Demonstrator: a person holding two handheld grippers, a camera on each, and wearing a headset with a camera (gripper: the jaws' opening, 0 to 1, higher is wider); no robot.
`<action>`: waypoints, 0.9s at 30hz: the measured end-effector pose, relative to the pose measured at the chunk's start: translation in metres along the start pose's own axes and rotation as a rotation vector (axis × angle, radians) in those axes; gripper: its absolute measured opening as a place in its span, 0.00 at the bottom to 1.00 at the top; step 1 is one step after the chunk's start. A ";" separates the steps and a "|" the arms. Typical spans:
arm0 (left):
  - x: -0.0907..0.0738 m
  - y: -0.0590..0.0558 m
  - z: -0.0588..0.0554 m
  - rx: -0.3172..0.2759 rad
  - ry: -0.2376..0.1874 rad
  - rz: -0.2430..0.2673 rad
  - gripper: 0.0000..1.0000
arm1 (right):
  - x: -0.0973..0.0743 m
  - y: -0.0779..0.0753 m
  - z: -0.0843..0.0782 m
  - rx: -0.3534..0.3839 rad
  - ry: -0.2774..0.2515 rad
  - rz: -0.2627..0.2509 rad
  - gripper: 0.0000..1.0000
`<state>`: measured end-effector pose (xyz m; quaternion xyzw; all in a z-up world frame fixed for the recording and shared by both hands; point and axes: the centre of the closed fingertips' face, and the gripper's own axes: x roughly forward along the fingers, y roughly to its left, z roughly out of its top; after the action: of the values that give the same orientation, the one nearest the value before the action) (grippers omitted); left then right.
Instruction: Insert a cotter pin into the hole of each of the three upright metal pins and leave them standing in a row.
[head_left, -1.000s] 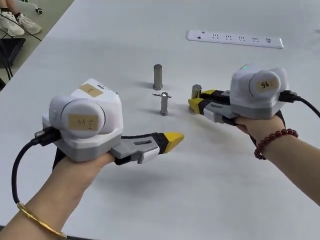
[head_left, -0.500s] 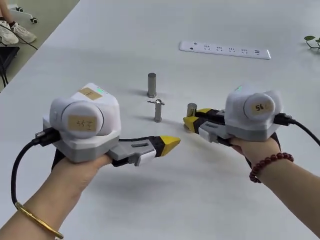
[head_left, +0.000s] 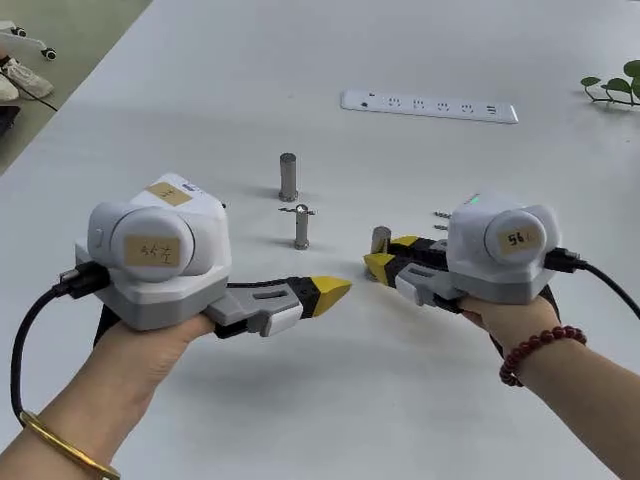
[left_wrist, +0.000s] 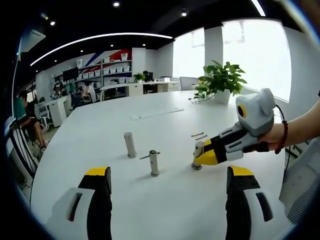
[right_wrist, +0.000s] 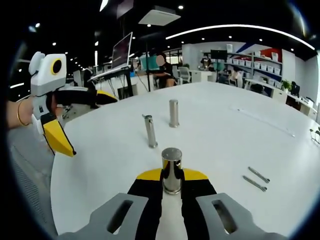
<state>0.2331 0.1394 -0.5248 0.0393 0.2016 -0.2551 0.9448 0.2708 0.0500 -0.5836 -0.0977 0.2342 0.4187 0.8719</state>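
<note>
- Pinching the nearest metal pin (right_wrist: 171, 167) between its yellow-tipped jaws, the right gripper (right_wrist: 172, 176) holds it upright on the white table (right_wrist: 215, 130).
- Left gripper (left_wrist: 169, 172): jaws spread wide, gripping nothing, above the table.
- Middle pin (head_left: 301, 228), at ten o'clock from the held pin in the head view, stands upright with a cotter pin (head_left: 297, 210) through its top.
- Far pin (head_left: 288, 176), at eleven o'clock from the middle pin, stands upright.
- Two loose cotter pins (head_left: 441, 220) lie at two o'clock from the held pin.
- Power strip (head_left: 428, 105) lies at twelve o'clock, well beyond.
</note>
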 end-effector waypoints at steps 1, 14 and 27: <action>0.000 0.000 0.000 0.000 0.000 -0.001 0.95 | 0.000 0.000 0.000 -0.002 0.000 0.000 0.08; -0.001 -0.003 0.001 0.017 0.007 -0.004 0.94 | -0.002 0.003 -0.002 -0.018 0.014 0.013 0.08; 0.000 -0.004 0.001 0.023 0.009 -0.009 0.94 | -0.009 0.002 -0.003 0.040 0.030 0.003 0.18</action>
<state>0.2309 0.1357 -0.5239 0.0506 0.2031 -0.2613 0.9423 0.2628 0.0437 -0.5819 -0.0864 0.2557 0.4137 0.8695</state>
